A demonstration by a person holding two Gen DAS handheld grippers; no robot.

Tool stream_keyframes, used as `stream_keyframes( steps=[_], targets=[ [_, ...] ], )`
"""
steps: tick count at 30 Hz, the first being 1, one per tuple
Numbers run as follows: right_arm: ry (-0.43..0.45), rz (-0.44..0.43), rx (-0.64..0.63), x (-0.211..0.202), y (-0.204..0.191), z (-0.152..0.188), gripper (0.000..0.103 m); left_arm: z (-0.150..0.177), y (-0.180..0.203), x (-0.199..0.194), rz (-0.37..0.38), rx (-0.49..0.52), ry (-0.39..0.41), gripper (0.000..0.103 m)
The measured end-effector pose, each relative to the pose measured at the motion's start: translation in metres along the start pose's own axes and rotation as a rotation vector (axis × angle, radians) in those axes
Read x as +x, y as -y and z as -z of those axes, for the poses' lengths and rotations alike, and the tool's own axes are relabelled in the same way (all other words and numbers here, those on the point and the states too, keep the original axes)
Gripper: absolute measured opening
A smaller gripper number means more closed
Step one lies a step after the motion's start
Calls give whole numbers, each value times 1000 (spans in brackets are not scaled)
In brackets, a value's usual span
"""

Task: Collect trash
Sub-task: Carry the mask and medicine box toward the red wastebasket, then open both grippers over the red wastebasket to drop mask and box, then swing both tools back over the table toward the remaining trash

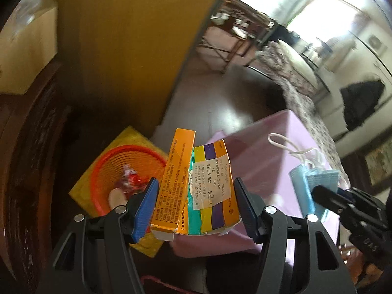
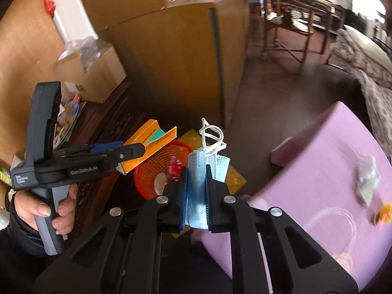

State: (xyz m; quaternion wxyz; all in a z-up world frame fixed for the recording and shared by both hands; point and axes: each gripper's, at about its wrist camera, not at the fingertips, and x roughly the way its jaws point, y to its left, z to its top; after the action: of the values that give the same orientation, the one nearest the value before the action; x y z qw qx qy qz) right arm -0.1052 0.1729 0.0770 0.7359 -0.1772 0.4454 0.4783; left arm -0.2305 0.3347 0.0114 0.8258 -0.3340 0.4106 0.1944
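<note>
Both hands are on the carrying step, each bringing a piece of trash toward the orange basket [image 1: 127,171], which sits at lower left of the left wrist view on a yellow mat [image 1: 80,193].

The left claw [image 1: 196,205] stands fairly wide, its blue pads pinching a flattened, torn medicine box [image 1: 193,188] that fills the gap between them; the box hangs just right of the basket in that view. The right claw [image 2: 196,191] is pressed nearly together on a folded blue face mask [image 2: 196,186], its white ear loops standing up above the fingers. In the right wrist view the mask sits in front of the basket's right rim, so it looks close to over it.

Some red wrapper and a pale round thing already lie inside the basket. More scraps remain on the pink surface [image 2: 318,171] at right.

Next, I judge, each claw must get squarely over the basket mouth, then spread to drop its load, the box first tipped so its length clears the rim.
</note>
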Motion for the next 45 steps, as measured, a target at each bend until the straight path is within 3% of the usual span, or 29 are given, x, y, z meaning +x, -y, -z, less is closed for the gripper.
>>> stream_keyframes(
  steps=[10,19,21,25,35,45],
  targets=[
    [-114,-52,-61,61,-31,-20,14,1,-73,22,-84,-132,-34,62],
    [-225,-117,-32,130,-41,-28,14,11,-105,63,-117,-202,-113,62],
    [-237,-135,-15,143,-44,-28,18,11,-108,72,-112,-214,-126,65],
    [-253,-162,36,161,-38,-30,36,9,-114,79,-103,-274,-142,70],
    [-219,-164,45,142,-21,-22,38,6,-100,69,-122,-254,-124,74],
    [-119,-96,61,75,17,-4,38,0,-22,53,-89,-110,-95,77]
  ],
)
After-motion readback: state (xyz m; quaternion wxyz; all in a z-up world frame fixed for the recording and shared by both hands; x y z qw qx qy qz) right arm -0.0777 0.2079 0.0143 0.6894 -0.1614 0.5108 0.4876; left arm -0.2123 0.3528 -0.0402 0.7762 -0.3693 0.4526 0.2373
